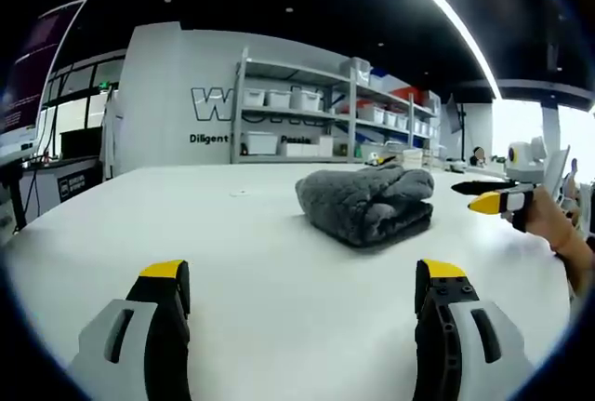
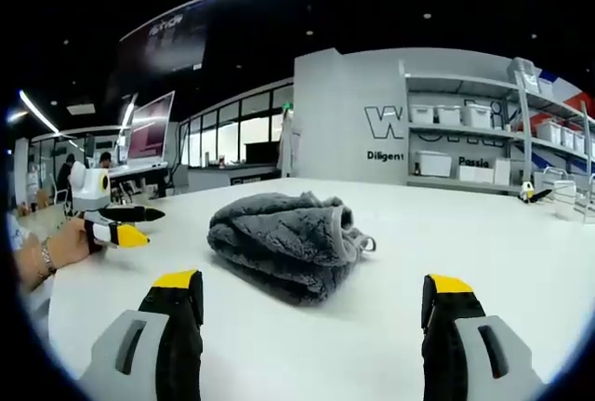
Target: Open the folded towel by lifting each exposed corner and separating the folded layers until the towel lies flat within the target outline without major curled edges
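Observation:
A grey folded towel [image 1: 367,201] lies bunched on the white table [image 1: 232,233], its plush layers stacked with a loose corner toward one side. In the left gripper view my left gripper [image 1: 302,275] is open, low over the table and well short of the towel. The right gripper [image 1: 474,194] comes in from the right beside the towel, held by a hand [image 1: 558,229]. In the right gripper view the towel [image 2: 284,233] sits just ahead of my open right gripper [image 2: 312,282]. The left gripper [image 2: 153,226] shows at the left, apart from the towel.
Shelves with white storage bins [image 1: 307,122] stand behind the table against a grey wall. A monitor [image 1: 37,75] stands at the left. The table's far edge [image 1: 186,170] runs behind the towel, with bare surface around it.

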